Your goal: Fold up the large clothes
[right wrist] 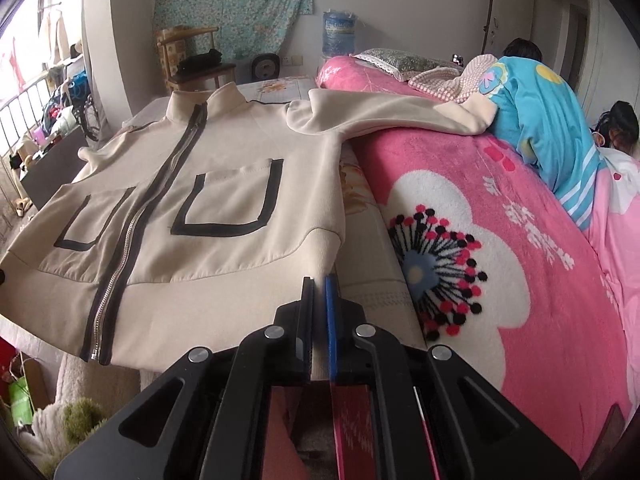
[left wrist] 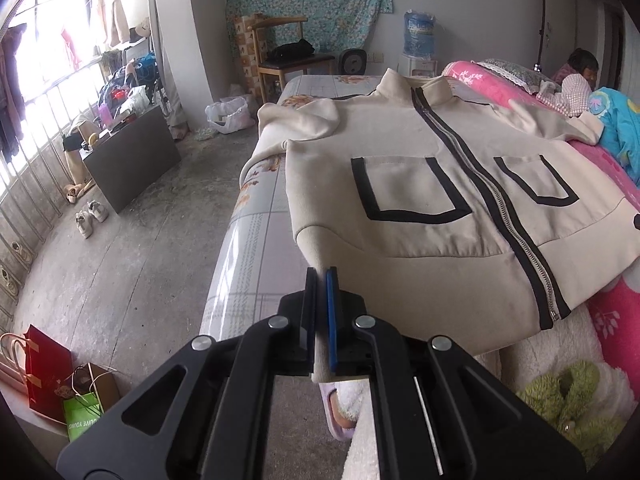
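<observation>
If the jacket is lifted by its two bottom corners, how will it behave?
The jacket will probably sag in the middle: its hem already droops between the left gripper and right gripper. The sleeve lies limp on the pink blanket and may drag. The fabric looks thick, so it is likely fairly heavy.

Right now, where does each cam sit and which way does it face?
Left wrist: on the left gripper, angled down across the bed to the window side; own fingers clamp the jacket hem; a slippered foot shows below.
Right wrist: on the right gripper, angled down toward the pink blanket; own fingers clamp the hem's other corner.
Shared: jacket, wooden chair, water jug.
</observation>
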